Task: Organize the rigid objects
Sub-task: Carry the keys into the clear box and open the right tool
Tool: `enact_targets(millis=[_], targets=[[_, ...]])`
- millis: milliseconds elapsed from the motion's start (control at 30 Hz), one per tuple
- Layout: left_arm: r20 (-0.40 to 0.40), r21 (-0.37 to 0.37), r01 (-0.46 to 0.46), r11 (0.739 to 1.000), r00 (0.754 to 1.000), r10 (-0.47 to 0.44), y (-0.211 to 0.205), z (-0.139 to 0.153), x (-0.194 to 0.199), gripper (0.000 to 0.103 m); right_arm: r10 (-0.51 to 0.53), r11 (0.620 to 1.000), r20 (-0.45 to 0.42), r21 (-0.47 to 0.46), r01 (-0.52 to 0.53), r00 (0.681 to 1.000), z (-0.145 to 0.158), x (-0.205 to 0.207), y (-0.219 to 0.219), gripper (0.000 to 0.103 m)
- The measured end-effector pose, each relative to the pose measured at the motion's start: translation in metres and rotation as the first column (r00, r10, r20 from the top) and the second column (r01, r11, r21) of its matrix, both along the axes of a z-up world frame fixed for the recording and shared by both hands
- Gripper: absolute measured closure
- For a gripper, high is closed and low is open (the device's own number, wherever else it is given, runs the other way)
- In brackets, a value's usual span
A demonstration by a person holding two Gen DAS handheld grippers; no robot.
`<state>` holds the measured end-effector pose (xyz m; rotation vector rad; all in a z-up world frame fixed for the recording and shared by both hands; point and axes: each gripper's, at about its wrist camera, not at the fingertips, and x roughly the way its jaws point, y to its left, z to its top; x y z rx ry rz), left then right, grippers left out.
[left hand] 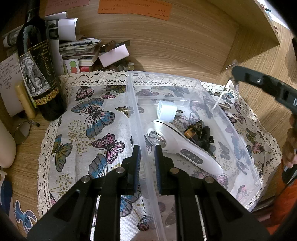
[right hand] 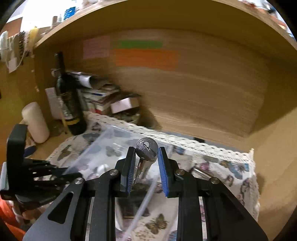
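A clear plastic bin [left hand: 246,148] stands on a butterfly cloth. In it lie a white handheld device [left hand: 178,146], a white plug adapter [left hand: 167,111] and some small dark pieces [left hand: 202,137]. My left gripper [left hand: 147,153] is shut on the bin's left wall, one finger inside and one outside. My right gripper [right hand: 146,153] is shut on a silver key [right hand: 146,148], with more metal hanging below it. In the left wrist view the right gripper [left hand: 234,73] hovers above the bin's far right corner. In the right wrist view the left gripper [right hand: 74,175] shows at the left, on the bin [right hand: 104,148].
A short metal cylinder [left hand: 225,106] lies on the butterfly cloth [left hand: 92,120] right of the bin. A dark wine bottle [left hand: 40,77], a paper stack [left hand: 78,48] and a white cylinder [left hand: 5,144] crowd the back left. A wooden wall with sticky notes [left hand: 133,8] closes the back. A hand [left hand: 291,146] shows at the right edge.
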<state>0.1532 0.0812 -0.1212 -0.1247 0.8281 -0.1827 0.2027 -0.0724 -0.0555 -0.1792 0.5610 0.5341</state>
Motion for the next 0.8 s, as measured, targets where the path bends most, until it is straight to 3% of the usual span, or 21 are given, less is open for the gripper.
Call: enact_targets(millis=[400, 700, 800], targets=[[0.000, -0.001, -0.001, 1.000, 1.000, 0.001, 0.000, 0.000, 0.000, 0.090, 0.053, 0.991, -0.176, -0.115, -0.074, 0.983, -0.053, 0.035, 0.042, 0.081], [0.001, -0.002, -0.001, 1.000, 1.000, 0.001, 0.000, 0.000, 0.000, 0.090, 0.044, 0.986, -0.250, -0.145, -0.082, 0.967, -0.066, 0.046, 0.041, 0.080], [0.001, -0.005, 0.000, 1.000, 1.000, 0.000, 0.001, -0.001, 0.000, 0.090, 0.042, 0.988, -0.249, -0.135, -0.078, 0.968, -0.063, 0.045, 0.037, 0.074]])
